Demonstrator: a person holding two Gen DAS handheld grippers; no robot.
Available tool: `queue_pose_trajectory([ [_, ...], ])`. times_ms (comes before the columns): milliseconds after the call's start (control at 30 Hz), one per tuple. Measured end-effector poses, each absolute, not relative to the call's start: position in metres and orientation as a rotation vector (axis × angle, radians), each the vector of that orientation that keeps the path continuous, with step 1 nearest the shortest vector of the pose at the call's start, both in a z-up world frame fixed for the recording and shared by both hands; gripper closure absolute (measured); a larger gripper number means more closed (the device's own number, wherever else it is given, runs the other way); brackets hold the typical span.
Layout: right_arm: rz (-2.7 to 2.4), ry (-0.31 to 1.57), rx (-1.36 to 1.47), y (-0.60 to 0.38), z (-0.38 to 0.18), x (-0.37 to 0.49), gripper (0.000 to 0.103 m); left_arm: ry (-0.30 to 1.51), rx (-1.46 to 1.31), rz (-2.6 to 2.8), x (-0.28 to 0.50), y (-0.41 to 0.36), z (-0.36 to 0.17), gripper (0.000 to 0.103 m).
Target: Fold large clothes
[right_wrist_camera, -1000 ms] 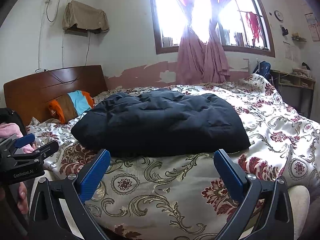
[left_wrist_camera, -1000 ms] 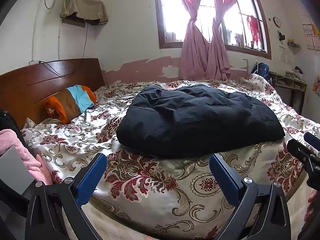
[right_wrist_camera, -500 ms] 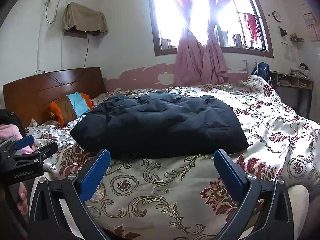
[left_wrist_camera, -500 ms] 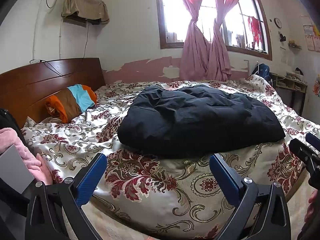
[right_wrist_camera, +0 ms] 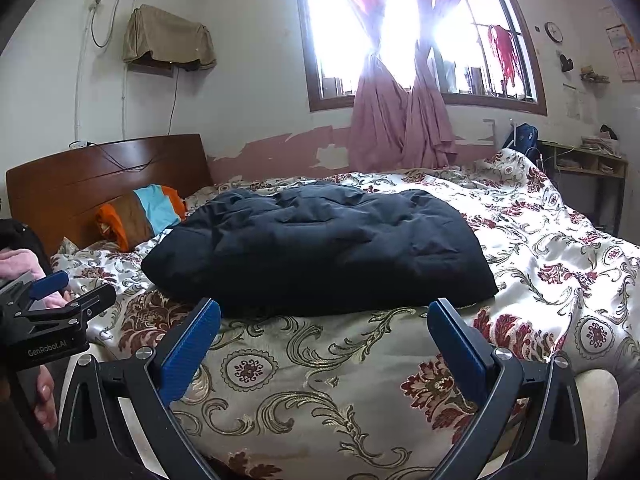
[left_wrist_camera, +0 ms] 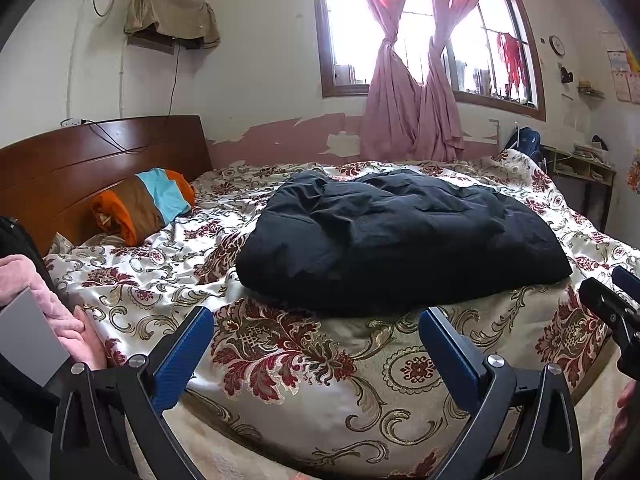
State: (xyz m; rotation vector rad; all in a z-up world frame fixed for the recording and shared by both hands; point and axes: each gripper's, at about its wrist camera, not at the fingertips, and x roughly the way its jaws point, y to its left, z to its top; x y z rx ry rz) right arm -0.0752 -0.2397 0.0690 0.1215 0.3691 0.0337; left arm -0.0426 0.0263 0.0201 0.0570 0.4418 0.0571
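Note:
A dark navy padded garment [left_wrist_camera: 400, 240] lies bunched in a rough rectangle on the floral bedspread [left_wrist_camera: 280, 344]; the right wrist view shows it too [right_wrist_camera: 320, 248]. My left gripper [left_wrist_camera: 316, 344] is open, held short of the bed's near edge, nothing between its blue pads. My right gripper [right_wrist_camera: 324, 340] is open likewise, a little short of the garment's near hem. Each gripper shows in the other's view: the right one [left_wrist_camera: 616, 304] at the right edge, the left one [right_wrist_camera: 60, 300] at the left edge.
A striped orange, brown and blue pillow [left_wrist_camera: 144, 204] lies by the wooden headboard [left_wrist_camera: 80, 160]. A pink fleece sleeve [left_wrist_camera: 44, 300] is at the left. Pink curtains [left_wrist_camera: 416, 92] hang at the window; a desk [left_wrist_camera: 580, 168] stands at the far right.
Both views have drifted slightly; the garment sits a touch lower and nearer. Both grippers stay open and the garment has not moved on the bed.

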Motion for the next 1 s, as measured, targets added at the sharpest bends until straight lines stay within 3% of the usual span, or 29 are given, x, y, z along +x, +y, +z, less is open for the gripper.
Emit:
queue_pose_trajectory([
  [1000, 0.038, 0.373, 0.122, -0.2402, 0.0671, -0.0762, 0.002, 0.439, 0.054, 0.065, -0.0441, 0.0261, 0.0204, 0.000],
])
